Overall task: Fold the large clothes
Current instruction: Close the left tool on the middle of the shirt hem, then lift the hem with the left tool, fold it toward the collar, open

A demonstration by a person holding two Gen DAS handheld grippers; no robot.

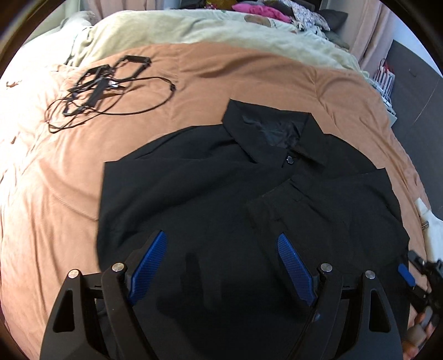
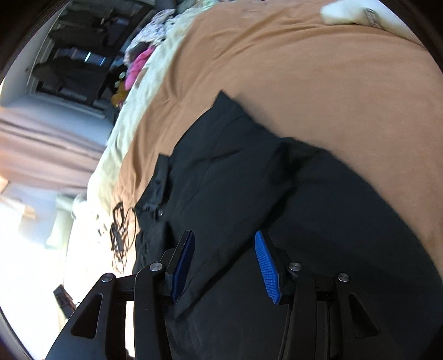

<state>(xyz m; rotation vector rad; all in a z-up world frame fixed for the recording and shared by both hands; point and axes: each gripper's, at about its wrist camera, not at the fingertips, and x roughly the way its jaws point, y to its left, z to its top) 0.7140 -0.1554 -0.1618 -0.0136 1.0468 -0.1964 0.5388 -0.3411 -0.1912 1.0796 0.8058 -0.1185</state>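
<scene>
Black collared shirt (image 1: 249,193) lies spread on a bed covered by a rust-orange blanket (image 1: 69,180), its collar (image 1: 271,130) pointing toward the far side and a single dark button (image 1: 290,160) fastened just below it. One sleeve (image 1: 318,205) is folded inward across the front panel. No label or writing can be read on the garment.

Left hand-held gripper (image 1: 221,265) hovers over the lower part of the shirt with its blue-padded fingers (image 1: 149,265) spread wide apart and nothing between them. Right hand-held gripper (image 2: 224,265) is likewise parted, blue pads (image 2: 267,271) facing each other above the black cloth, gripping nothing; it also shows at the right edge of the left wrist view.

Tangle of black cables (image 1: 105,91) rests on the blanket well apart from the shirt, toward the far left. Beyond the orange blanket lies a pale cream duvet (image 1: 180,27), and behind that a heap of loose clothes, including a bright pink garment (image 1: 263,11). A white basket (image 1: 386,88) stands beside the bed at the right, its contents too small to make out. Pink curtains (image 1: 371,36) hang in the background.
</scene>
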